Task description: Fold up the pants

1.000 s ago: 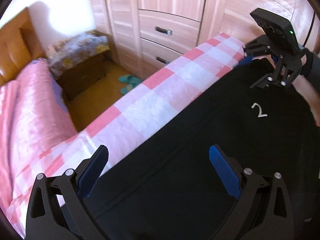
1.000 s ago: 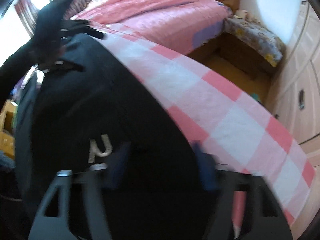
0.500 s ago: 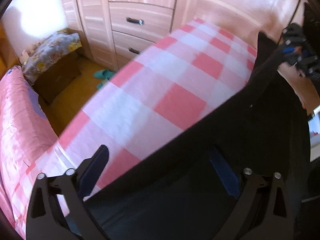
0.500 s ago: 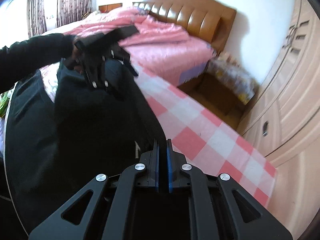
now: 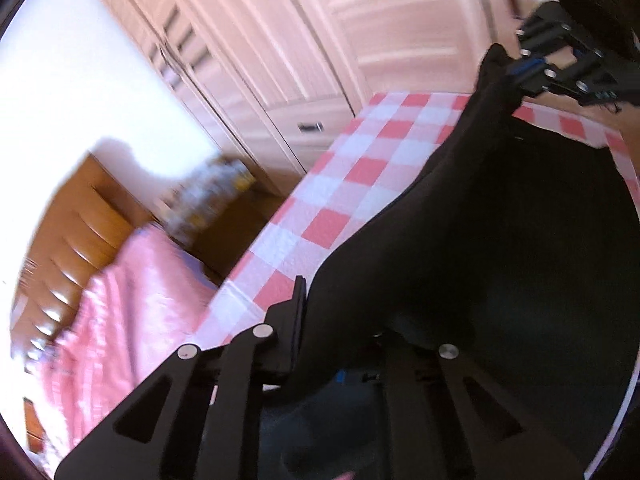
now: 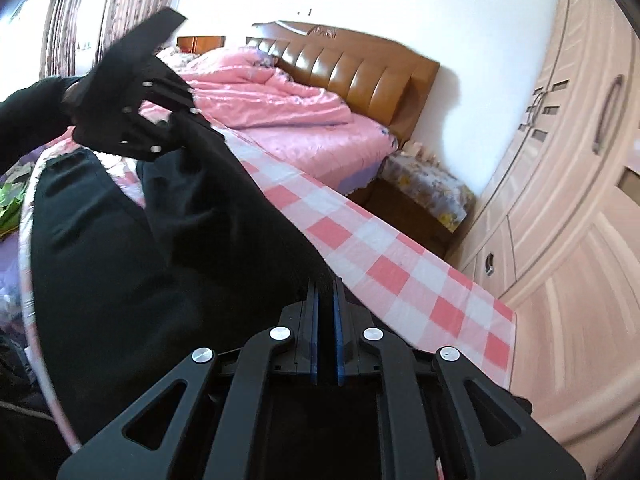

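While both grippers lift, I see the pants hanging from them over the pink checked cloth, filling the centre and left of the right wrist view and the right half of the left wrist view. My right gripper has its blue pads pressed together with black fabric pinched between them at bottom centre. My left gripper has just been closing; its fingers are together now on a fold of the same fabric, w/ cloth draped over one finger.

My judgement: the fabric is soft, limp and quite light, so it sags between the two grips and gives no stiffness. Best hold is at an edge or hem, where the cloth is thicker; in the middle it will bunch.

Hard to read: black on black, so seams and leg edges are almost invisible. I cannot tell if I hold waistband or cuffs. Left wrist view is blurred, esp. the wardrobe and bed. The lower part of the pants is cut off by the frame.
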`<action>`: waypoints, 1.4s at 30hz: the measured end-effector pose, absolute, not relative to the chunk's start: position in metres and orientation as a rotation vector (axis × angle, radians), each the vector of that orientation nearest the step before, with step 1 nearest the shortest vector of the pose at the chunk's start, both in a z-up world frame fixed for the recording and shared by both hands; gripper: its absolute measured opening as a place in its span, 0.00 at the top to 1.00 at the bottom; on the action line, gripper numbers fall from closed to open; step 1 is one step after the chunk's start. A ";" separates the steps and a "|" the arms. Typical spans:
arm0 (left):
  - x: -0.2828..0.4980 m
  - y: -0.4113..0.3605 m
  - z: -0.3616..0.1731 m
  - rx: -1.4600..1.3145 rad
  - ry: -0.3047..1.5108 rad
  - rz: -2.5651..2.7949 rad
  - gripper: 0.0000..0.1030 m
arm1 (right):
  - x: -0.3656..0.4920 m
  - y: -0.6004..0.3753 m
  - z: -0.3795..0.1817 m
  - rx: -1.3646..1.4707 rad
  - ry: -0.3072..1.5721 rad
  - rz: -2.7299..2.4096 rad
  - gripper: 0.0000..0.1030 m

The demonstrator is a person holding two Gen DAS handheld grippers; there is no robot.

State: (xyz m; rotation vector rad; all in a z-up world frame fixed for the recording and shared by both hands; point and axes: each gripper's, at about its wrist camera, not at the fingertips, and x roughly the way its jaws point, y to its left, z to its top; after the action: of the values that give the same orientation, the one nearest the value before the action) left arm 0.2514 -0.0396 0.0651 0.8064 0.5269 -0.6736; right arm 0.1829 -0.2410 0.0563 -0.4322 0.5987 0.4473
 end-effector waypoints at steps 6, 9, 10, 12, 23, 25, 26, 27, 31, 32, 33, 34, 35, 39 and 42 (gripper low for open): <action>0.133 -0.040 0.049 0.870 0.428 -0.626 0.90 | 0.105 -0.245 0.036 -0.388 0.599 0.449 0.91; 0.094 -0.041 0.018 0.884 0.465 -0.622 0.90 | 0.082 -0.248 0.008 -0.325 0.641 0.462 0.91; 0.084 -0.041 0.003 0.875 0.501 -0.624 0.90 | 0.073 -0.246 -0.007 -0.309 0.664 0.462 0.91; 0.075 -0.040 -0.021 0.876 0.549 -0.619 0.90 | 0.065 -0.241 -0.030 -0.310 0.699 0.454 0.91; 0.067 -0.017 -0.043 0.514 0.681 -0.526 0.05 | 0.022 -0.245 -0.043 -0.144 0.740 0.363 0.17; 0.057 -0.006 -0.029 0.386 0.679 -0.531 0.05 | 0.001 -0.256 -0.039 -0.072 0.711 0.363 0.17; 0.055 0.000 -0.025 0.320 0.689 -0.525 0.05 | -0.005 -0.261 -0.039 -0.036 0.709 0.347 0.17; 0.054 0.008 -0.022 0.245 0.702 -0.515 0.03 | -0.009 -0.270 -0.041 0.012 0.708 0.331 0.17; 0.065 0.049 -0.031 -0.107 0.828 -0.458 0.02 | -0.018 -0.320 -0.057 0.348 0.695 0.309 0.25; 0.065 0.053 -0.036 -0.147 0.853 -0.433 0.02 | -0.016 -0.327 -0.060 0.401 0.689 0.308 0.27; 0.067 0.057 -0.041 -0.169 0.872 -0.408 0.02 | -0.014 -0.333 -0.063 0.441 0.689 0.298 0.28; 0.072 0.062 -0.046 -0.181 0.883 -0.384 0.02 | -0.011 -0.337 -0.066 0.477 0.697 0.284 0.30; 0.074 0.063 -0.048 -0.184 0.886 -0.370 0.02 | -0.007 -0.339 -0.067 0.500 0.698 0.279 0.30; 0.077 0.055 -0.054 -0.176 0.895 -0.351 0.02 | 0.003 -0.335 -0.065 0.507 0.687 0.255 0.30; 0.076 0.050 -0.053 -0.150 0.888 -0.348 0.02 | 0.014 -0.335 -0.066 0.516 0.702 0.220 0.31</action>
State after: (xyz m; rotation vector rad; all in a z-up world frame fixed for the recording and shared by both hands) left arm 0.0756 0.0500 -0.0527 -0.1502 0.8883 -0.3478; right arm 0.0145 -0.3351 -0.0662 0.5157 0.7021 0.2197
